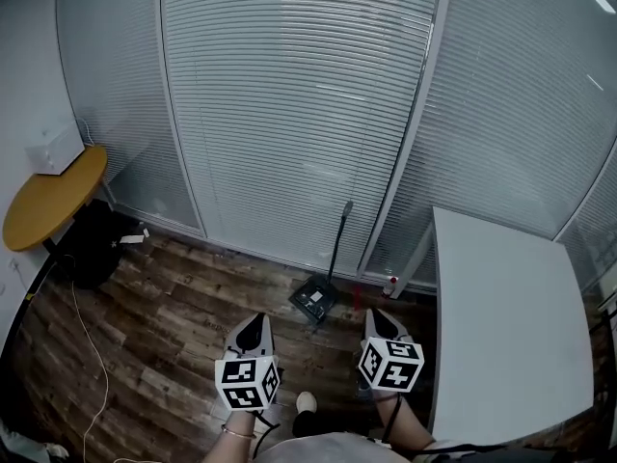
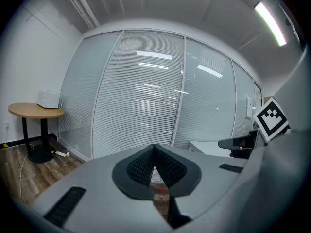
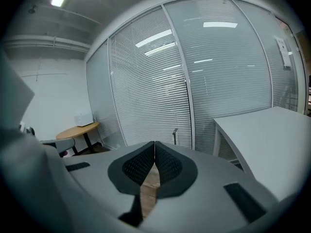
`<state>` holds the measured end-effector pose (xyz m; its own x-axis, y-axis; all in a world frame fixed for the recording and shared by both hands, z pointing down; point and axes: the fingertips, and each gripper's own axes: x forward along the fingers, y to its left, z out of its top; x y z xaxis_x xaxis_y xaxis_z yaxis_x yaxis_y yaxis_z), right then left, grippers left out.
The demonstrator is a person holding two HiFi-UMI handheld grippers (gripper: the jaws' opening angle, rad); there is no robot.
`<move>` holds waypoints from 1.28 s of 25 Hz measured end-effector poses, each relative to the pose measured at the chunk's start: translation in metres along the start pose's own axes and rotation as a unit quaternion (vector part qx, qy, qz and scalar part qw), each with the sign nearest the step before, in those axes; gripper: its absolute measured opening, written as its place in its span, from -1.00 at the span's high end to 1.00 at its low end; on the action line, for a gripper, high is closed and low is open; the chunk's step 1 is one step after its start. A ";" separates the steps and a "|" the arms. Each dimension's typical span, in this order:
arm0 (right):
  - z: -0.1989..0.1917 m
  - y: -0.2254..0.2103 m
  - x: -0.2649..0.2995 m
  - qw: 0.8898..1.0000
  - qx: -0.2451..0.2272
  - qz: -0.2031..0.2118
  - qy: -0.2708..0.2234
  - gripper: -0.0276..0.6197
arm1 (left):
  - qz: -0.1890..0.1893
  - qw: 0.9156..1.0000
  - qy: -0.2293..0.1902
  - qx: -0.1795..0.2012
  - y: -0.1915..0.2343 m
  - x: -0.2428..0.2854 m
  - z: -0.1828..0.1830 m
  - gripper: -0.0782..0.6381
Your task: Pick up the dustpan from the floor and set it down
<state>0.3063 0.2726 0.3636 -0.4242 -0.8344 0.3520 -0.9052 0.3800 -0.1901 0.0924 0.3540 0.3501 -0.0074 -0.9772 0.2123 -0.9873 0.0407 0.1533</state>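
Dustpan (image 1: pixel 314 300): stood on the floor (image 1: pixel 174 316), handle upright, apparently against the glass wall (image 1: pixel 289 114).
Left gripper (image 1: pixel 253 324): near the dustpan, jaws pressed together, empty.
Right gripper (image 1: pixel 378 314): near the dustpan, jaws pressed together, empty.

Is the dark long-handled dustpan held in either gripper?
No: the dark long-handled dustpan stands on the wooden floor, beyond the shut left gripper and right gripper.
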 end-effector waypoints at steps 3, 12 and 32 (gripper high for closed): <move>0.014 -0.005 0.023 1.000 -0.004 -0.001 -0.005 0.82 | -0.007 1.000 -0.001 0.011 0.001 0.028 0.011 0.73; 0.049 -0.033 0.089 1.000 0.003 -0.014 -0.006 0.82 | -0.023 0.999 0.001 0.022 0.003 0.111 0.037 0.73; 0.059 -0.059 0.202 0.998 0.017 -0.046 0.028 0.82 | -0.049 0.998 0.025 0.009 0.028 0.226 0.039 0.73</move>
<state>0.2757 0.0584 0.3919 -0.3402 -0.8417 0.4193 -0.9397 0.2881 -0.1842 0.0565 0.1259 0.3645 0.0975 -0.9648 0.2441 -0.9856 -0.0597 0.1580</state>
